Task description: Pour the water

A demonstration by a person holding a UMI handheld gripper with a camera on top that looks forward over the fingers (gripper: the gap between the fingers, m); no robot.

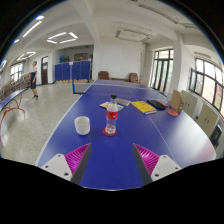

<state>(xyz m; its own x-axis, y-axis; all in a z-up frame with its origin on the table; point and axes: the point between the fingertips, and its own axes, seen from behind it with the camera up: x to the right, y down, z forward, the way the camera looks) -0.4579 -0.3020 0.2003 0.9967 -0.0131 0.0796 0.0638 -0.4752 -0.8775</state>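
Bottle (pixel 111 117) and cup (pixel 82 125) stand beyond the open-fingered gripper (pixel 112 157).

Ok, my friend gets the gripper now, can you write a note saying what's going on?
Gripper: open, holding nothing, with its pink-padded fingers wide apart above the blue table-tennis table.
Clear plastic bottle with red label: upright on the table, ahead of the fingers, not gripped. White round cup: upright beside the bottle, apart from it.
Done: nothing visible yet; no pouring started.
Left: move forward, grip the bottle, tip it over the cup. I cannot tell whether the bottle's cap is on.
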